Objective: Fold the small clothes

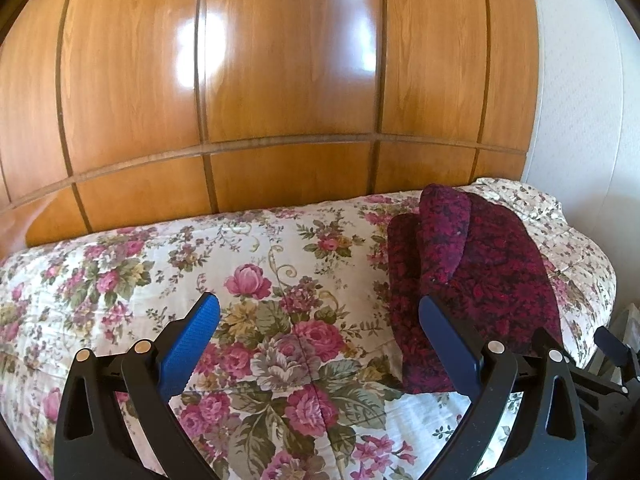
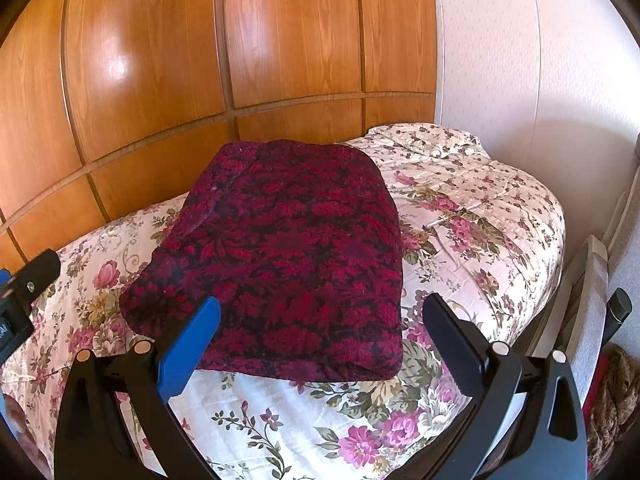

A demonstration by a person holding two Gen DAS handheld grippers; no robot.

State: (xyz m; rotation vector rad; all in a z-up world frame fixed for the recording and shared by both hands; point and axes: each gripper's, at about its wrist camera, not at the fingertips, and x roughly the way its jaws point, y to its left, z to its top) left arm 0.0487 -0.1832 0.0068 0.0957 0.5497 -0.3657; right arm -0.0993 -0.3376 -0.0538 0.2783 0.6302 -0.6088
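Observation:
A dark red and black patterned garment (image 2: 296,248) lies folded into a rough rectangle on the floral bedspread (image 2: 480,208). In the right wrist view it fills the middle, just beyond my right gripper (image 2: 322,312), which is open with nothing between its blue-padded fingers (image 2: 192,344). In the left wrist view the same garment (image 1: 472,280) sits to the right, with a folded flap standing up at its far end. My left gripper (image 1: 320,312) is open over bare bedspread (image 1: 280,320), its right finger overlapping the garment's near edge.
A glossy wooden panelled wardrobe (image 1: 280,80) runs along the far side of the bed. A white wall (image 2: 520,60) stands to the right. The bed's right edge (image 2: 556,240) drops off to a radiator and a brown bundle (image 2: 612,400) on the floor.

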